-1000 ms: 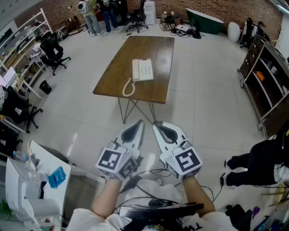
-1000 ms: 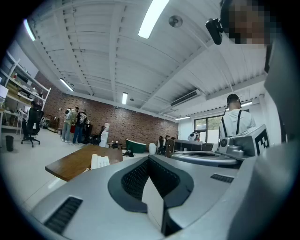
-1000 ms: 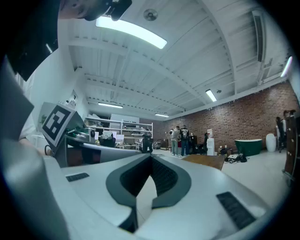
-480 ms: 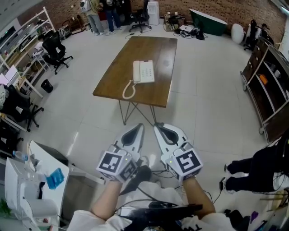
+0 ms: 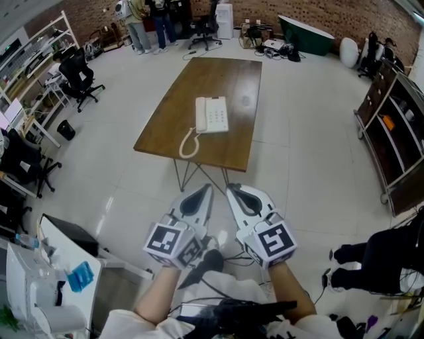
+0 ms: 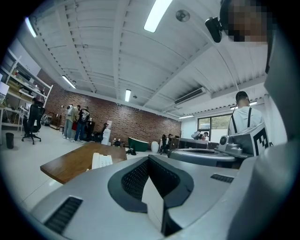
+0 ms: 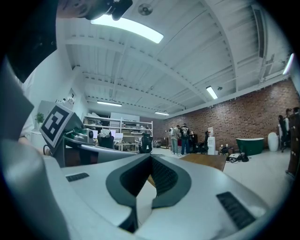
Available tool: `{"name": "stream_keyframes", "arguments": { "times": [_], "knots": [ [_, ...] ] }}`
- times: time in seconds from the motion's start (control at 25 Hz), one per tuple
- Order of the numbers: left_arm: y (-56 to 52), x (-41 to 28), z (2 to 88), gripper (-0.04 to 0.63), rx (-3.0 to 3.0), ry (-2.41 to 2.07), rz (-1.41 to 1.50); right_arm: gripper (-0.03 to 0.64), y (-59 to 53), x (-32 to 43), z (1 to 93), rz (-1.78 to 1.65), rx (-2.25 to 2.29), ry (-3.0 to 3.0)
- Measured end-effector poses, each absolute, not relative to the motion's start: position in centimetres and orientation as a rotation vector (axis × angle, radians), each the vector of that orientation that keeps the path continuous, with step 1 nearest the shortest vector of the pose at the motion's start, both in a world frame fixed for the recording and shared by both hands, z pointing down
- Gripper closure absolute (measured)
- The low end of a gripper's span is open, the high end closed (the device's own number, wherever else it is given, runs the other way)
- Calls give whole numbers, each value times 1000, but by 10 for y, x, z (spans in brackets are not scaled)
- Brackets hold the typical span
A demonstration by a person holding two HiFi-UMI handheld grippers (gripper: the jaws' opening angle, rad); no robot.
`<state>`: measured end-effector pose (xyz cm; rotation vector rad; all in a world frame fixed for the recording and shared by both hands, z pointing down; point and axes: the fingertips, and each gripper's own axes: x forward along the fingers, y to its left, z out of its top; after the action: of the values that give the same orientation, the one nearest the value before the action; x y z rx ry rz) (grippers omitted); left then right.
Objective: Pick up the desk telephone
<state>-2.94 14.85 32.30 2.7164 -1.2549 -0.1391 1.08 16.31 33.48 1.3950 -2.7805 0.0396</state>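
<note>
Well short of its target, the person's left gripper (image 5: 203, 191) is held level beside the right gripper (image 5: 232, 191) above the pale tiled floor (image 5: 305, 152), both pointing toward a wooden table (image 5: 222, 73) that stands well apart from them. On each tool the two fingers are pressed together with nothing between them, as both gripper views show: only the closed grey jaws fill the foreground, with the room beyond. The white desk telephone (image 5: 211, 114) lies flat on the near half of the table, closer to the front edge than to the far one, its handset (image 5: 200, 114) seated in the cradle on the left side and its coiled cord (image 5: 188, 142) looping toward the table's front edge. Nothing touches the telephone, and it appears undisturbed. By these pictures the task has hardly started: no part of the pick-up is done. What is left appears to be all of it, namely closing the gap to the table, spreading the jaws, taking hold of the telephone body or handset, and lifting it clear of the wood. Several people (image 5: 147, 16) stand at the far end of the room near the brick wall, away from the table.
</note>
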Motion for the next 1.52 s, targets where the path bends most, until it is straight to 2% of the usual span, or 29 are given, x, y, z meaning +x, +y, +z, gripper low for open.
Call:
{"name": "stream_keyframes", "arguments": {
  "times": [0.8,1.52],
  "knots": [
    [21,-40,332,592,2681,-1171,-187,617,43,-5,344,96,1413,-2701],
    [-45,-74,329,592,2680,-1119,-238,617,-21,-35,342,93,1464,-2641]
  ]
}}
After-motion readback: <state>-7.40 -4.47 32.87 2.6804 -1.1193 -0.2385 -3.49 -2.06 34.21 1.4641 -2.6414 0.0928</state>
